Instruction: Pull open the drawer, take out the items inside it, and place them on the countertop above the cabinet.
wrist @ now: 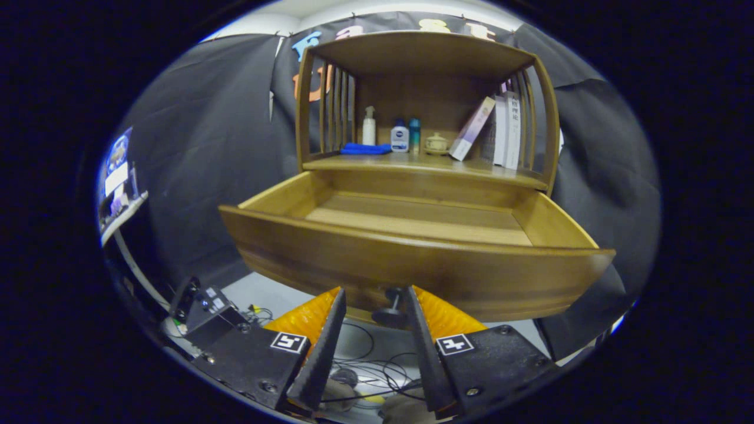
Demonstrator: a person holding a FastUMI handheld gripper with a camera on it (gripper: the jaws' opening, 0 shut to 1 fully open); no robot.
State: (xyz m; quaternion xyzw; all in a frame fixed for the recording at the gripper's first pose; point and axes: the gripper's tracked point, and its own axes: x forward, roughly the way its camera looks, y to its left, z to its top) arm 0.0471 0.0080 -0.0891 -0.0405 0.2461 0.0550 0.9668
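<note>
Drawer [412,259] pulled well out of the wooden cabinet [424,59], its front panel just ahead of the fingertips. Inside, bare wooden floor is all that can be seen from this low angle; the near part is hidden behind the front panel.

Gripper [374,303] sits low under the drawer front, fingers spread apart — released, gripping nothing. The dark knob [390,312] hangs between them, closer to the right finger; cannot tell whether that finger touches it. Orange backing shows behind each finger [330,330].

Countertop [424,165] above the drawer carries a row of things: a folded blue cloth [365,149] at the left, then a white spray bottle [369,126], a white bottle with a blue label [400,138], a teal bottle [414,135], and a small cream lidded pot [436,142]. Right of these, one book [471,129] leans tilted against a few upright books [508,131].

Below, cables [377,368] lie on the floor; a black device [203,303] sits off to the left.
</note>
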